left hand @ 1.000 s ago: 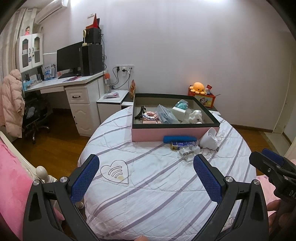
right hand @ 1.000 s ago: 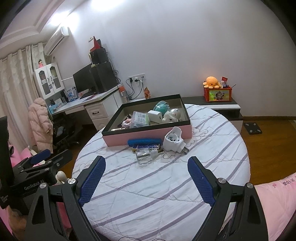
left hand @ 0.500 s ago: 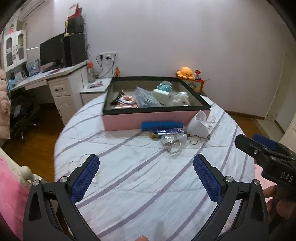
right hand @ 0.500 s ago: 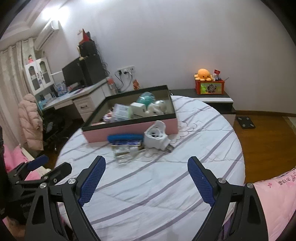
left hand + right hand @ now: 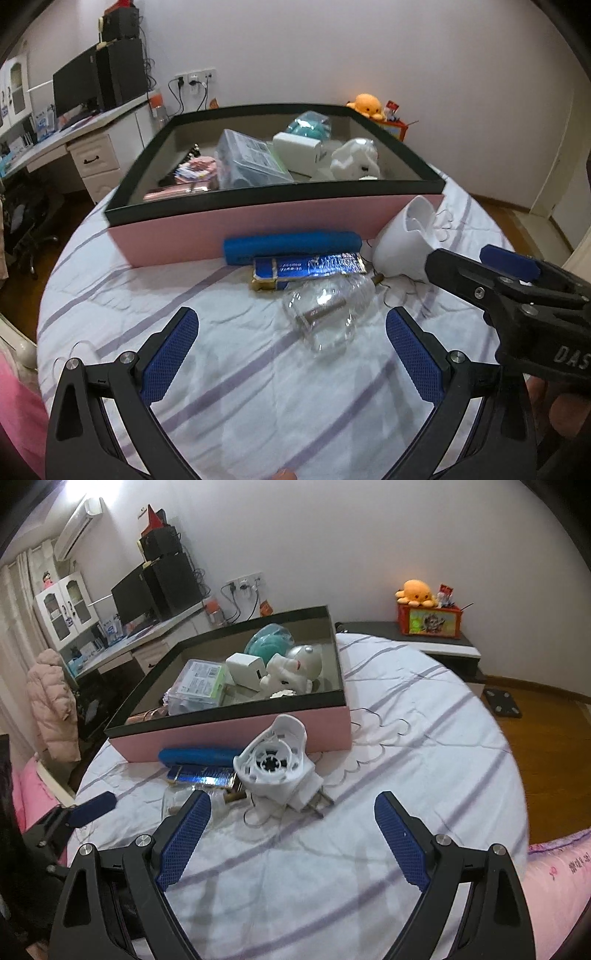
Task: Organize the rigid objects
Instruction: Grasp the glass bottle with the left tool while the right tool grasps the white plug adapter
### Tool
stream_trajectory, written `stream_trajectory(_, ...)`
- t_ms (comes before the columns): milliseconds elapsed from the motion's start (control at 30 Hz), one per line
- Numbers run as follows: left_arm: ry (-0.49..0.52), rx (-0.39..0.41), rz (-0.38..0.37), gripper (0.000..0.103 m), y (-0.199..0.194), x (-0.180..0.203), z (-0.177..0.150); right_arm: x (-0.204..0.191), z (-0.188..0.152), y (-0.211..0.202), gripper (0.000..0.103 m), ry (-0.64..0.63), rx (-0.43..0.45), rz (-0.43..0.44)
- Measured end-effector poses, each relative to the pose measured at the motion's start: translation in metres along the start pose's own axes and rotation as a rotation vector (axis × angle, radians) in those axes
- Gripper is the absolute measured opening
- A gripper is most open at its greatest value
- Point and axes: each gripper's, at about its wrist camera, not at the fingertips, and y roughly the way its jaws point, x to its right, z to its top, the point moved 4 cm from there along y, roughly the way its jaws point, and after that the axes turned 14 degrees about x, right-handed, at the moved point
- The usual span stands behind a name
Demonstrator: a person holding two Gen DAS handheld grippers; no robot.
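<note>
A pink box with a black rim point(image 5: 258, 225) point(image 5: 236, 734) stands on the round striped bed and holds several items. In front of it lie a blue case point(image 5: 291, 243) point(image 5: 199, 755), a blue foil packet point(image 5: 310, 267) point(image 5: 201, 775), a clear glass bottle point(image 5: 328, 310) and a white plug-in device point(image 5: 406, 240) point(image 5: 277, 764). My left gripper point(image 5: 291, 354) is open and empty, just short of the bottle. My right gripper point(image 5: 291, 834) is open and empty, just short of the white device; it also shows in the left wrist view point(image 5: 517, 280).
A white desk with a monitor point(image 5: 92, 88) stands at the far left. A low cabinet with an orange plush toy point(image 5: 417, 590) is behind the bed at right. A pink quilt point(image 5: 554, 871) lies at the near right edge. Wooden floor surrounds the bed.
Both grippers have moved forward toward the objects in front of the box, which now look much nearer. Both stay open and empty.
</note>
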Motion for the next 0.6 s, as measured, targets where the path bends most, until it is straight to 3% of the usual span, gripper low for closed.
stream_trajectory(133,0.021,-0.048,0.035,0.103,0.024,0.003,-0.003,0.0,0.003,0.025,0.092,0.003,-0.055,0.045)
stream_trajectory(200,0.008,-0.097,0.015,0.102,0.035,0.003,-0.007,-0.001,0.002,0.038,0.092,-0.005,-0.085,0.056)
stream_trajectory(267,-0.005,-0.094,-0.002,0.101,0.035,0.002,-0.006,-0.004,0.001,0.049,0.09,-0.016,-0.107,0.058)
stream_trajectory(367,-0.025,-0.09,-0.033,0.097,0.032,-0.001,-0.006,-0.008,-0.005,0.059,0.065,-0.034,-0.125,0.055)
stream_trajectory(600,-0.031,-0.076,-0.101,0.066,0.02,0.0,-0.01,-0.007,-0.011,0.052,0.062,-0.044,-0.089,0.053)
